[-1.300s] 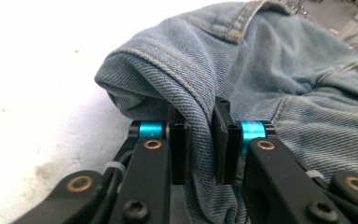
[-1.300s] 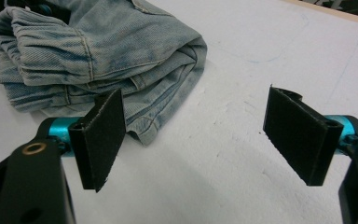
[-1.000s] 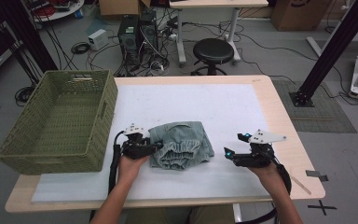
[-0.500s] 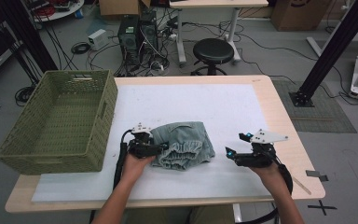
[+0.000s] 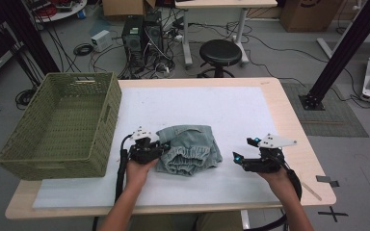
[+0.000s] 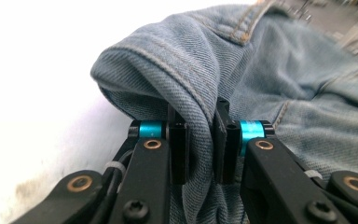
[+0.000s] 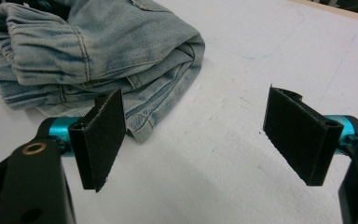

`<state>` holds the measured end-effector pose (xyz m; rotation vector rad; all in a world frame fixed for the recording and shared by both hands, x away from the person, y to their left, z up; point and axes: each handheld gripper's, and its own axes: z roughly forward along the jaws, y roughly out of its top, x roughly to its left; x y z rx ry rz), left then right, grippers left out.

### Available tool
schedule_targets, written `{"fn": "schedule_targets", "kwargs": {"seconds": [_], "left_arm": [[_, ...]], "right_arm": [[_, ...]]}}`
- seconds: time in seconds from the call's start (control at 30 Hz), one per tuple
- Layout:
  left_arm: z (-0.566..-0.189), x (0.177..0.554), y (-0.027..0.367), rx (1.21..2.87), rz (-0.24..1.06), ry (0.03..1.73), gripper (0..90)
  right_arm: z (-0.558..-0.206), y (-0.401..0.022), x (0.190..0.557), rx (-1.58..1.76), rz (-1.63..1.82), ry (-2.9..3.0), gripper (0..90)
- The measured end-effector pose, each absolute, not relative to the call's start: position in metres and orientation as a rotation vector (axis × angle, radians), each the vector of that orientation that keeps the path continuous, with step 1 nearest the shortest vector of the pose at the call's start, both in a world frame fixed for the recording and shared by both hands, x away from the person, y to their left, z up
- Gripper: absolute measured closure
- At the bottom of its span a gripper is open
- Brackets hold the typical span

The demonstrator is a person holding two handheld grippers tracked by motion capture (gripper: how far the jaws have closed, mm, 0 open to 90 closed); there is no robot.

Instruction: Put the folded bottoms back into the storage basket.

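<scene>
Your table (image 5: 289, 103) carries a white mat (image 5: 231, 115), with the basket (image 5: 58, 125) at its left edge. The jeans (image 5: 189, 149) lie bunched on the mat's near middle. Your left gripper (image 5: 149, 148) has just closed, pinching a denim fold; your right gripper (image 5: 243, 161) hovers with its jaws wide apart, holding nothing, just right of the jeans.

basket (image 5: 60, 125) walls left, bare mat (image 5: 250, 115) right

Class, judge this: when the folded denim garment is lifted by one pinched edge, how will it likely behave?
The denim garment will probably sag and unfold, since it lies in soft, rumpled folds. It seems unlikely to slip: the left gripper has just closed on a thick hemmed fold. It looks fairly heavy, being several layers deep.
</scene>
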<state>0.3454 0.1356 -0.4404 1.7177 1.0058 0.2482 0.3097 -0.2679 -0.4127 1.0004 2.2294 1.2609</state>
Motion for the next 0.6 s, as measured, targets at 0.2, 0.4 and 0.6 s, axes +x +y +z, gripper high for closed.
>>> {"fn": "schedule_targets", "kwargs": {"seconds": [0.2,0.4,0.6], "left_arm": [[-0.423,0.34,0.139,1.645,0.245,0.906,80.0],[-0.422,0.339,0.143,1.646,0.256,0.906,80.0],[-0.422,0.338,0.142,1.649,0.27,0.892,80.2]], "right_arm": [[-0.412,-0.269,0.309,1.004,1.261,2.226,21.8],[-0.41,-0.268,0.308,0.998,1.261,2.227,21.8],[-0.411,-0.267,0.309,0.997,1.261,2.227,21.8]]}}
